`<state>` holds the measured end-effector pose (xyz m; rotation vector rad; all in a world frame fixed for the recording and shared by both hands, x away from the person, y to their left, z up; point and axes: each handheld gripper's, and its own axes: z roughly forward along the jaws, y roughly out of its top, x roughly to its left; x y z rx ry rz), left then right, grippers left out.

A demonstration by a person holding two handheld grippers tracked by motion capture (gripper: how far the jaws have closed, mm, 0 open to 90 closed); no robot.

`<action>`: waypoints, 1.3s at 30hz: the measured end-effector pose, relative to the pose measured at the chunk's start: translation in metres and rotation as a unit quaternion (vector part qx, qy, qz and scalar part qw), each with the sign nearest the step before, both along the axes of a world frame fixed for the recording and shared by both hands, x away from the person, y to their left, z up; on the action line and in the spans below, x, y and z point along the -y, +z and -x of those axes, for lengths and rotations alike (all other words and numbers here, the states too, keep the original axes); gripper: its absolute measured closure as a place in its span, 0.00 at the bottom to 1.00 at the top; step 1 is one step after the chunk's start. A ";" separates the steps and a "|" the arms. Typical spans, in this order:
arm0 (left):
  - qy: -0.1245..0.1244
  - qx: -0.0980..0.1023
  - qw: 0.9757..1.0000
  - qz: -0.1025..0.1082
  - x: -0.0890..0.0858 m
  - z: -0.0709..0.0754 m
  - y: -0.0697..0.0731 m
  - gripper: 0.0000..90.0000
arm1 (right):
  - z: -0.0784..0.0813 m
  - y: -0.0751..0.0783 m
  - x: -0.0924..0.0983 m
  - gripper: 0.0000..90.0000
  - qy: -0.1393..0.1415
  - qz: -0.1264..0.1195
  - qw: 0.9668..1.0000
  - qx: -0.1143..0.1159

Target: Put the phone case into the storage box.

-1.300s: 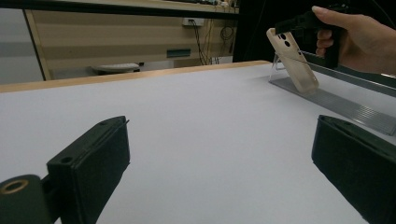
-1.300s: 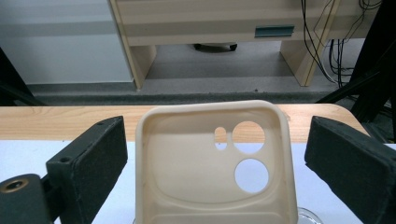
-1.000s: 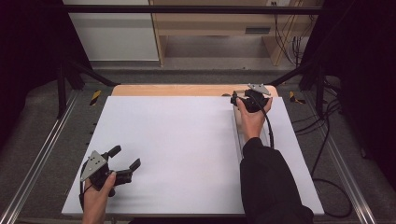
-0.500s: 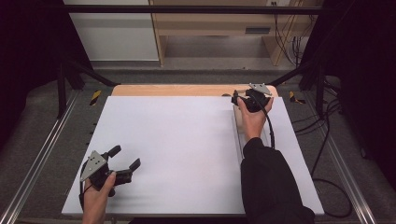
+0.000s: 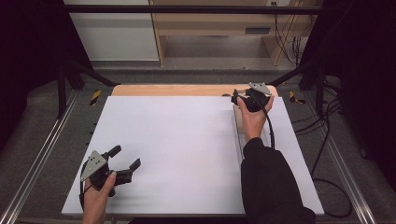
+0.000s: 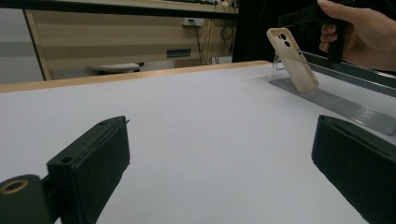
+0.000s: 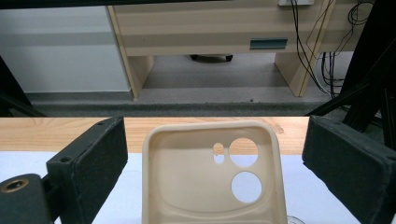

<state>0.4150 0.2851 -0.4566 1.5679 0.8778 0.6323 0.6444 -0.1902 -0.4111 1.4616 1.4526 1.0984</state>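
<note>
Left hand (image 5: 97,198) enters from the near edge, bare forearm, gripping the left gripper (image 5: 125,163) low at the near left; its jaws stand wide apart, pointing forward and toward the right. Right arm (image 5: 271,182), in a dark sleeve, extends straight forward along the right side; the right hand (image 5: 252,119) holds the right gripper (image 5: 237,95) at the far right, grey plate uppermost. In the right gripper view, its jaws are spread wide, closing on nothing.

Beige phone case (image 7: 209,175), propped tilted on stand (image 6: 327,100)
</note>
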 end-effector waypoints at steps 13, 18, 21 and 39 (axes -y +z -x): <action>0.000 0.000 1.000 0.000 0.000 0.000 0.000 0.04 | 0.003 0.005 0.001 0.08 -0.001 0.004 1.000 0.007; 0.000 0.000 1.000 0.000 0.000 0.000 0.000 0.04 | 0.004 0.006 0.001 0.08 0.000 0.000 1.000 0.008; 0.000 0.000 1.000 0.000 0.000 0.000 0.000 0.04 | 0.005 0.008 0.001 0.08 0.002 0.001 1.000 0.009; 0.002 -0.001 1.000 0.000 0.000 0.000 0.000 0.04 | 0.009 0.014 0.000 0.07 0.010 -0.007 1.000 0.002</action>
